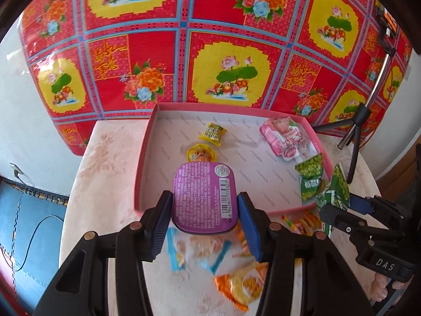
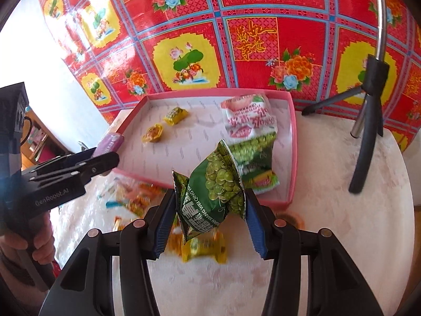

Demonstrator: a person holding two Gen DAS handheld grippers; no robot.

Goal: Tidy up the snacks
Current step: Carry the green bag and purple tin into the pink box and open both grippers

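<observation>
Two grippers are at work, and each is clenched on a snack. Our left gripper (image 1: 205,218) grasps a purple tin (image 1: 204,197) by its two long sides, label side up with its barcode showing, held just over the near rim of the pink box (image 1: 147,163). Our right gripper (image 2: 208,218) pinches a green pea packet (image 2: 215,192) between its blue pads, the bag standing on end above the desk (image 2: 342,223) close to the box's near wall. Inside the box we see a yellow candy (image 1: 212,133) and an orange-yellow jelly cup (image 1: 201,153) near the middle, a pink-and-white pouch (image 1: 286,137) in the far right corner, and another green pea packet (image 1: 310,181) lying just beside that pouch. On the pale desk in front of the box lie several more wrapped snacks, blurred: a blue-edged wrapper (image 1: 194,252) under the left gripper, an orange packet (image 1: 242,287) nearer to us, and a yellow one (image 2: 205,247) beneath the right gripper. A small black tripod (image 2: 368,121) stands on the desk to the right of the box, before a red floral cloth (image 1: 158,39).
</observation>
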